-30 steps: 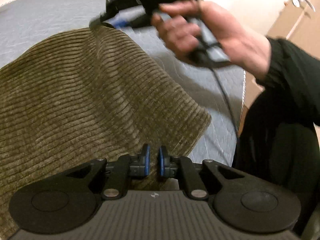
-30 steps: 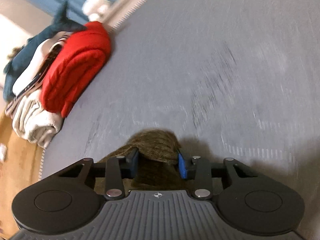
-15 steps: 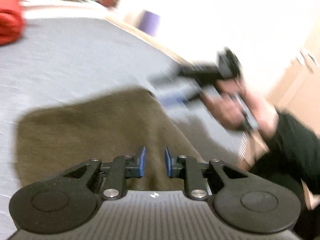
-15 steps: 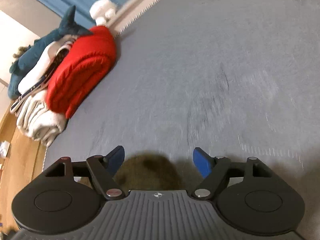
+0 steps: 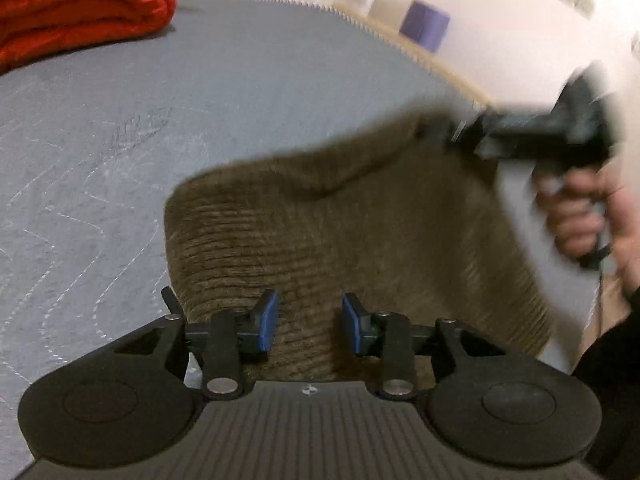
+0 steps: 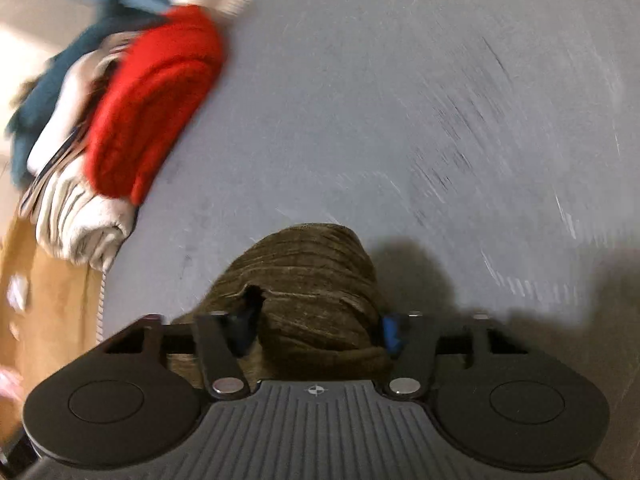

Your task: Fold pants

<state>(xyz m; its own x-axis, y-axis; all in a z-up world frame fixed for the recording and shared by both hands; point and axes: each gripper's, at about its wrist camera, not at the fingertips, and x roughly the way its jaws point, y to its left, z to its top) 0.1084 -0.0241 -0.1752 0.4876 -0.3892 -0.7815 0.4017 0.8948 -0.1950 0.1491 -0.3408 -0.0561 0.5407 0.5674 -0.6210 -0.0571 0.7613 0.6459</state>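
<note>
Olive-brown corduroy pants (image 5: 340,232) lie folded on the grey quilted bed (image 5: 160,100). My left gripper (image 5: 308,322) hovers over their near edge. Its jaws are opening, and the blue pads stand apart from the cloth below. At the far right corner the blurred right gripper (image 5: 452,132), held by a hand (image 5: 580,216), lifts the pants' edge. In the right wrist view a thick bunch of the pants (image 6: 304,264) fills the gap of my right gripper (image 6: 316,332). Its jaws are closing and both pads touch the cloth.
A rolled red blanket (image 6: 156,100) lies on a stack of white towels (image 6: 76,220) and a teal plush at the bed's edge. Brown floor shows beside that edge. In the left wrist view the red blanket (image 5: 76,8) is far left and a purple box (image 5: 424,24) stands by the wall.
The left gripper's jaws went from nearly shut to open as it swung across the pants. The right gripper opened wide, then closed on a thicker bunch of cloth.
</note>
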